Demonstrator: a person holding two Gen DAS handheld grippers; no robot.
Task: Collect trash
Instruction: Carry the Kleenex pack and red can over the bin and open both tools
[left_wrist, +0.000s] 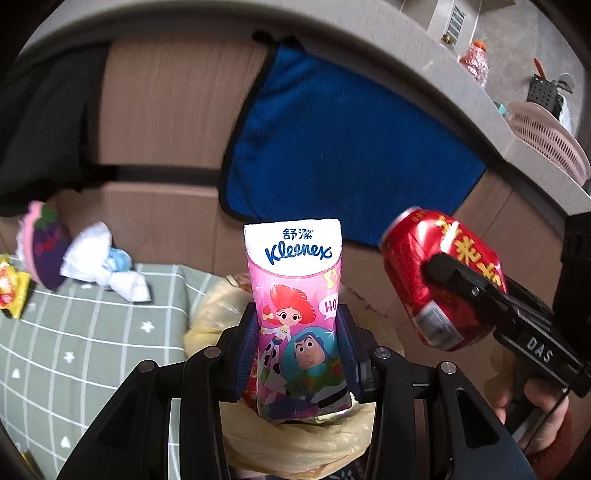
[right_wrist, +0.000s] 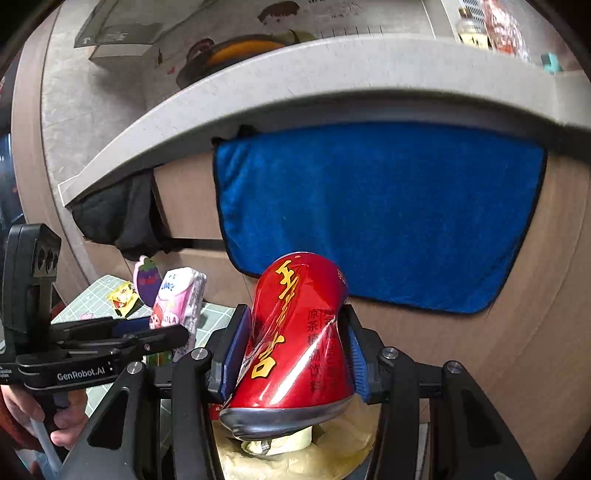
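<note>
A tissue pack (left_wrist: 295, 295) sits left of a can (left_wrist: 439, 277), both above a bag (left_wrist: 295, 443); the table (left_wrist: 74, 350) lies left.

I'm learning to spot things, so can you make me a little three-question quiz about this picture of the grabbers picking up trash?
1. True or false: the left gripper holds the pink Kleenex tissue pack.
2. What does the right gripper squeeze? A) dented red drink can B) yellow candy wrapper C) crumpled white tissue
3. Fill in: the yellowish plastic bag sits ____ the tissue pack.

Key: 1 true. 2 A. 3 below.
</note>
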